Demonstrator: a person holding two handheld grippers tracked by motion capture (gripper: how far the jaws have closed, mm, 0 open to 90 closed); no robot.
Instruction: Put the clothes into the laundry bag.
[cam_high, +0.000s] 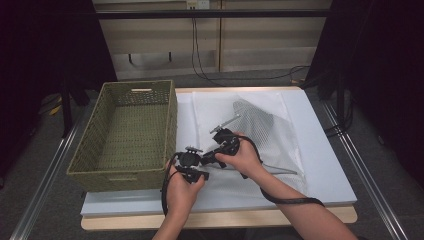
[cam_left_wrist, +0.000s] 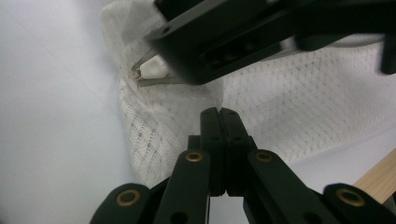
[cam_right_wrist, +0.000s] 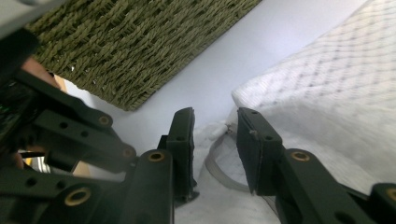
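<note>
1. A white mesh bag (cam_high: 250, 130) is lying on the table (cam_high: 325, 165), spread from near the far edge down toward the near edge, its long axis running far-to-near and leaning slightly toward the right edge.
2. A grey meshed item (cam_high: 252, 117) is showing through the bag's far half, its narrower end pointing toward the near-left; what it is cannot be told.
3. The bag's near-left corner is lying just beside the green basket (cam_high: 125, 135), which is sitting at the table's left edge.
4. The left gripper (cam_high: 192, 167) is sitting at that corner of the bag, near the basket's near-right corner; in the left gripper view its jaws are pressed together, clenched, with mesh (cam_left_wrist: 299, 107) lying behind the tips. Whether any fabric is caught between them is hard to make out.
5. The right gripper (cam_high: 220, 150) is lying just right of the left one, over the bag's near-left part; in the right gripper view its jaws are standing apart, with the bag's edge and a pale zipper band (cam_right_wrist: 219, 163) between them, untouched by the pads.
6. In the left gripper view a small white zipper pull (cam_left_wrist: 152, 69) is peeking out at the bag's edge, partly hidden under the right gripper's black body.
7. The bag's near edge is partly covered by the hands and cables.
</note>
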